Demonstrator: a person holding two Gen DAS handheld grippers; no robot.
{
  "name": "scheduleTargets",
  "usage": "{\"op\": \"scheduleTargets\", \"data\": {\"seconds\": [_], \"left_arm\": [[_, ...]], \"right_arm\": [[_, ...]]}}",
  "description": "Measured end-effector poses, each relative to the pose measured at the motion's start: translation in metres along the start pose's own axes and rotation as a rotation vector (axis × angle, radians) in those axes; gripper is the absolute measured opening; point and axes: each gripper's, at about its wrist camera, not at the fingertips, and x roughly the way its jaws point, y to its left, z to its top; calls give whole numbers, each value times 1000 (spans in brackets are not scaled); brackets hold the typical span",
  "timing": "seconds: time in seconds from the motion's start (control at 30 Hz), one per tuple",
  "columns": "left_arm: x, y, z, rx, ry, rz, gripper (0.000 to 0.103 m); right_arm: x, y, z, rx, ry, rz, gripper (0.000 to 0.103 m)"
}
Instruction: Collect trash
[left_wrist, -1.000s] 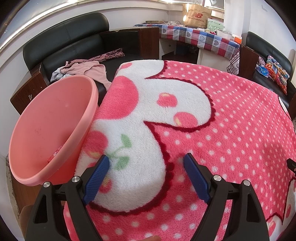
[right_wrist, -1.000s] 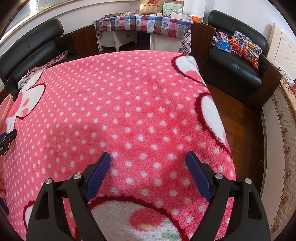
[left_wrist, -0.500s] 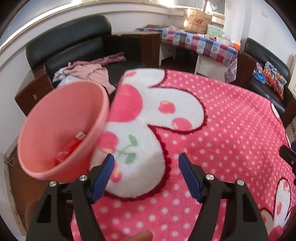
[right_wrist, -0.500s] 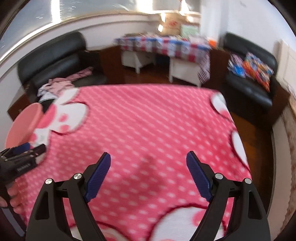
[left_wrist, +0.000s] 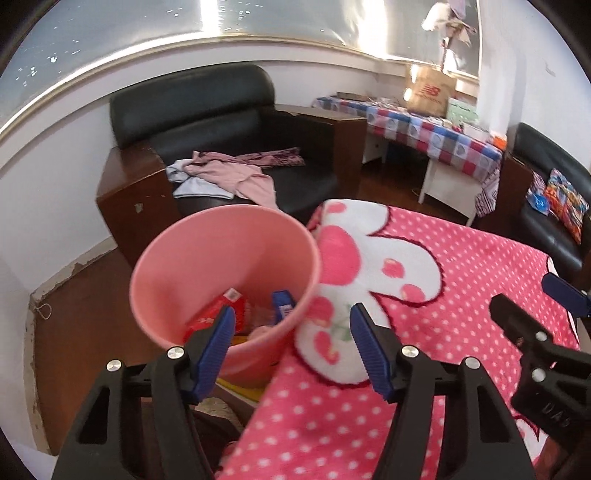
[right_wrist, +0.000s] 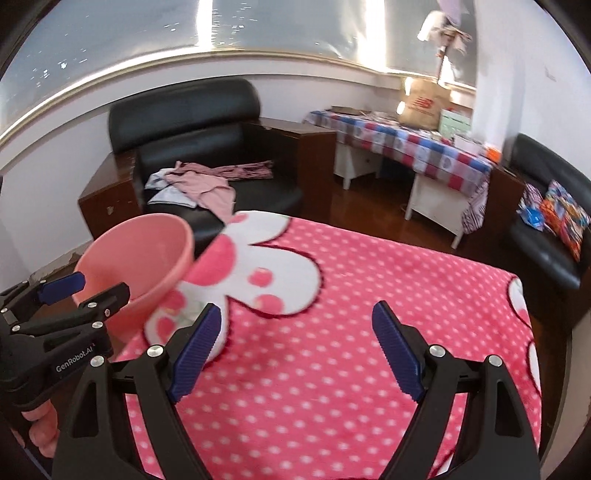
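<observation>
- We see the left gripper (left_wrist: 291, 339) held level above the near corner of the pink polka-dot blanket (left_wrist: 436, 332), its blue fingers (left_wrist: 369, 350) spread apart with nothing between them.
- Just ahead of its left finger stands the pink bucket (left_wrist: 207, 254), touching the blanket's edge; a red packet (left_wrist: 216, 314) and a blue wrapper (left_wrist: 283, 306) lie inside.
- The right gripper (right_wrist: 295, 343) hovers over the blanket to the left gripper's right, jaws wide and empty.
- Beyond the bucket, clothes (left_wrist: 229, 177) lie on a black armchair (left_wrist: 207, 122).
</observation>
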Motion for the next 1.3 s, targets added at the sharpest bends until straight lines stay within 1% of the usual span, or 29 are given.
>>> {"op": "scheduleTargets", "data": {"seconds": [0.2, 0.47, 1.3], "left_arm": [[-10, 26, -4, -41, -12, 16, 64], [-15, 42, -8, -75, -20, 29, 62], [-17, 46, -10, -87, -15, 37, 62]], "right_arm": [[-1, 24, 2, -30, 4, 26, 84], [-2, 41, 4, -57, 6, 33, 84], [-2, 47, 5, -64, 4, 33, 84]]}}
